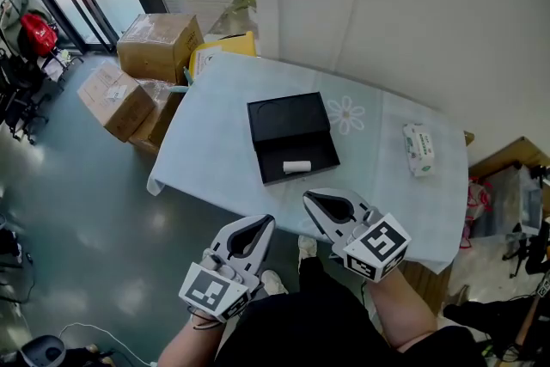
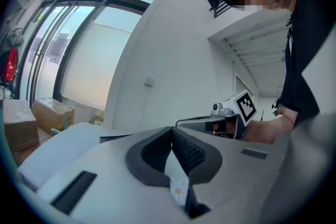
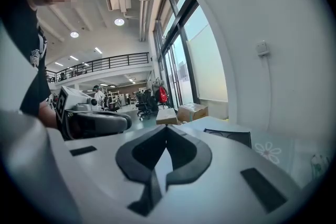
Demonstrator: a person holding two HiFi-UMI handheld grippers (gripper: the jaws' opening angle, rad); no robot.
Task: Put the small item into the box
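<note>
A table draped in a pale blue cloth stands against a white wall. Near its middle lies a black box, opened flat in two halves. A daisy print marks the cloth just right of it. A wipes pack lies well apart, near the right edge.

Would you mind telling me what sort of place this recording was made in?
Probably a large open workspace or lab rather than a home: cardboard boxes stacked on the floor beside the cloth-covered table, office chairs out in the hall, and a railed upper gallery.
</note>
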